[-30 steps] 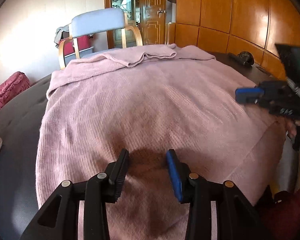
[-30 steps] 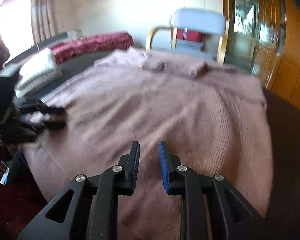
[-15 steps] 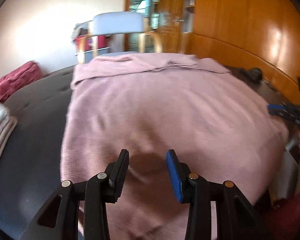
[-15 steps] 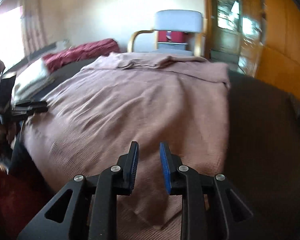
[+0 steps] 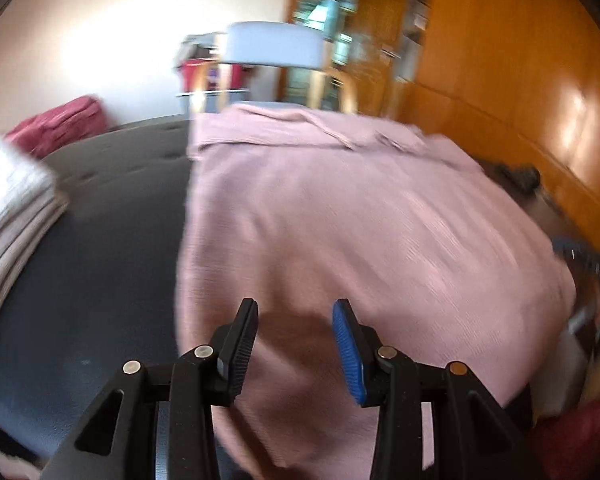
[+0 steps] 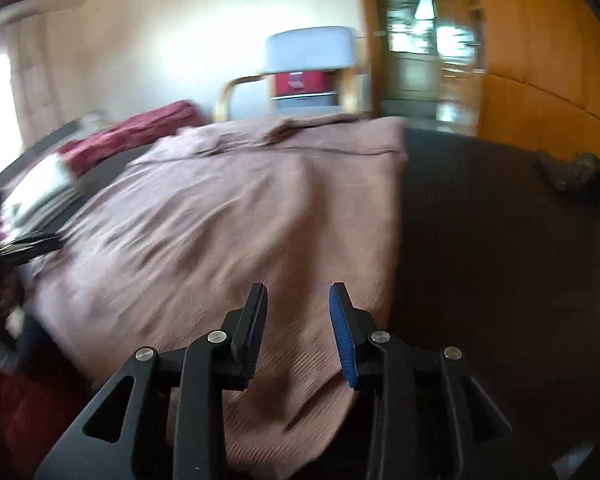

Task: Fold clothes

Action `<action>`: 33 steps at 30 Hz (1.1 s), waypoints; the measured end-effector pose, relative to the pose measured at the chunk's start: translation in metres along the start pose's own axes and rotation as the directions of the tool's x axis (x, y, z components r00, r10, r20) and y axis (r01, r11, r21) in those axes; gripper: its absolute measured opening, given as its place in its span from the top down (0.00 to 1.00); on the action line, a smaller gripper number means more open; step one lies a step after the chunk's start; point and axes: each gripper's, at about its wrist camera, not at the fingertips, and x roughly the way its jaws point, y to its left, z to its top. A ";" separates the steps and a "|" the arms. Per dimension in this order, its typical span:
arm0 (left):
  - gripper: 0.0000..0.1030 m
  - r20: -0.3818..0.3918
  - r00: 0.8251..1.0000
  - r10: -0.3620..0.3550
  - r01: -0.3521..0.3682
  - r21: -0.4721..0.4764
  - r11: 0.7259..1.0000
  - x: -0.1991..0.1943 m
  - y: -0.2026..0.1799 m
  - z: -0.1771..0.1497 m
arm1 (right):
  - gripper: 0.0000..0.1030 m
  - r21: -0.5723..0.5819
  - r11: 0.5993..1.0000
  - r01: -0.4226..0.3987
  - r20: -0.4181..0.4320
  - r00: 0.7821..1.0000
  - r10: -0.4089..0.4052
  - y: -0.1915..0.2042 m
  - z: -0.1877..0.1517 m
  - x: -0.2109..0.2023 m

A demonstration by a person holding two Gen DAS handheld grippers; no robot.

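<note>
Sweater, pink knit, lay spread flat on the dark table; left gripper and right gripper both hovered spread and empty over its near corners; I'd grab both hem corners evenly, since loose knit stretches.

Both fisheye views were motion-blurred, bending straight lines and darkening at the corners. Daylight came from a blown-out window at the right view's left edge. The glossy orange wooden wall panels carried glare spots. The black tongs stayed sharp, shadowing the smeared pink knitted garment.
</note>
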 end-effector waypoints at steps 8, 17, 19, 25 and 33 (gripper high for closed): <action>0.62 -0.018 0.995 -0.097 0.087 -0.296 0.951 -0.001 0.067 -0.006 | 0.51 0.207 0.977 0.045 -0.001 0.999 -0.045 -0.045 -0.010 0.002; 0.62 -0.011 0.961 -0.277 0.247 -0.417 0.875 0.000 0.086 -0.013 | 0.43 0.244 0.954 -0.172 -0.002 0.984 0.178 -0.046 -0.019 0.004; 0.62 -0.020 0.960 -0.280 0.249 -0.397 0.884 -0.003 0.081 -0.015 | 0.43 0.202 0.966 -0.162 -0.011 0.986 0.167 -0.040 -0.020 0.004; 0.62 -0.048 0.957 -0.286 0.255 -0.335 0.907 -0.010 0.068 -0.021 | 0.44 0.229 0.930 -0.288 0.007 0.956 0.294 -0.042 -0.028 0.004; 0.62 -0.076 0.955 -0.288 0.254 -0.294 0.921 -0.013 0.058 -0.022 | 0.59 0.298 0.875 -0.382 0.004 0.917 0.399 -0.049 -0.033 0.009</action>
